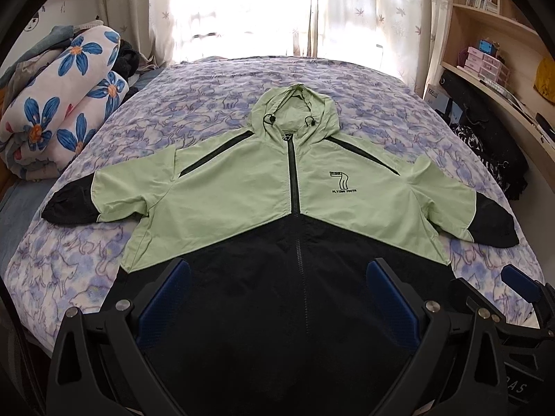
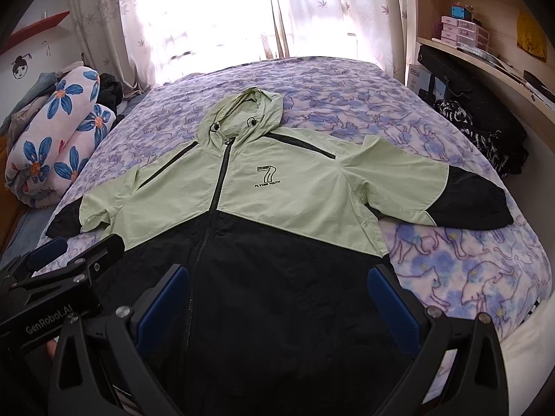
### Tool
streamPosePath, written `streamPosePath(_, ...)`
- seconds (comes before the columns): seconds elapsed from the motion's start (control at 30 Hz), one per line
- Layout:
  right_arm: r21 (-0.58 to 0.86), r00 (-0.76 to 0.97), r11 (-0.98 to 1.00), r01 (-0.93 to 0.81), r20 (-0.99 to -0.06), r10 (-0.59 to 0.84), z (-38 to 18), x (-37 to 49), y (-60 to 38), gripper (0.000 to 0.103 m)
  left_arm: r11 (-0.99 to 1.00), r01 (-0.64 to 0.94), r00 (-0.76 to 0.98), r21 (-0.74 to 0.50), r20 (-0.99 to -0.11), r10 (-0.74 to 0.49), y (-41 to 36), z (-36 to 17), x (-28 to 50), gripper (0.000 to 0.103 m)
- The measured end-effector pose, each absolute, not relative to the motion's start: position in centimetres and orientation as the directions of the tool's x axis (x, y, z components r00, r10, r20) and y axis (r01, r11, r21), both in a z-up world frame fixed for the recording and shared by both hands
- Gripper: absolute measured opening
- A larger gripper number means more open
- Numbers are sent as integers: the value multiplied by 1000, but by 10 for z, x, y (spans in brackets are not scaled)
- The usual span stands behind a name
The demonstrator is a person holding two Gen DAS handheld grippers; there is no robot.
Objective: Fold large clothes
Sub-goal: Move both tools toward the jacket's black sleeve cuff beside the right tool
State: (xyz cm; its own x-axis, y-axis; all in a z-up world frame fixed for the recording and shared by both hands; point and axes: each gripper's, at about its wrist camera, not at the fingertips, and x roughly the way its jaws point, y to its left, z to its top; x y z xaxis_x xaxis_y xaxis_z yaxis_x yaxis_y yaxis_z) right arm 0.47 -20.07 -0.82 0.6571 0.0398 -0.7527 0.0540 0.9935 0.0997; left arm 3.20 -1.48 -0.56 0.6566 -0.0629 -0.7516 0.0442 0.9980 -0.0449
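Nearest the cameras, the left claw [image 1: 277,298] and the right claw [image 2: 277,298] both hang over the black lower half of a jacket [image 1: 242,190], each with its blue-padded fingers spread wide and nothing between them. The two sit close side by side; each shows at the edge of the other's view. The jacket lies front up and zipped on a bed [image 1: 69,270] with a purple patterned sheet, hem nearest, hood [image 1: 295,111] farthest. Its lower body is black, its chest and hood pale green, with a "7" logo on the chest. Both sleeves are spread out sideways, the left sleeve [image 1: 76,201] and the right sleeve [image 2: 451,190] ending in black cuffs near the bed's edges. Judging from this layout, folding has not begun: the garment is only flattened and spread, and sleeves, sides and hood all remain to be folded in. Farther off, at the left of the bed, lies a rolled quilt [image 1: 59,111] with blue flowers, dark clothes heaped behind it. On the right, wooden shelves [image 2: 468,48] carry small pink drawer boxes [image 2: 461,33]; what is inside them cannot be told. Books stand on a higher shelf in the left view. Beyond the bed, curtains [image 1: 347,7] cover a bright window.
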Motion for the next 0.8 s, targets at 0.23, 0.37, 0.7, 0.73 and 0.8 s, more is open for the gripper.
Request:
streamPosePath(0.23,107,663,993,55,-747,44,-3,20,-211,103,995,89,620,-50,-779,-94,-26,-6,51,101)
streamPosePath(0.37,112,671,992,50,-740,50,2,28,-216,103,995,93,611,-29,-788,-80,-33,-2,64,101)
streamPosePath(0.7,141,695,989,46,-716,69,24,46,-234,103,990,136,660,-38,-742,-119,-53,29,85,101)
streamPosePath(0.73,137,704,989,47,-707,64,30,47,-236,103,988,144,657,-50,-742,-133,-54,31,88,101)
streamPosePath(0.8,125,718,991,49,-694,52,39,48,-239,103,985,159,649,-71,-744,-158,-58,35,94,101)
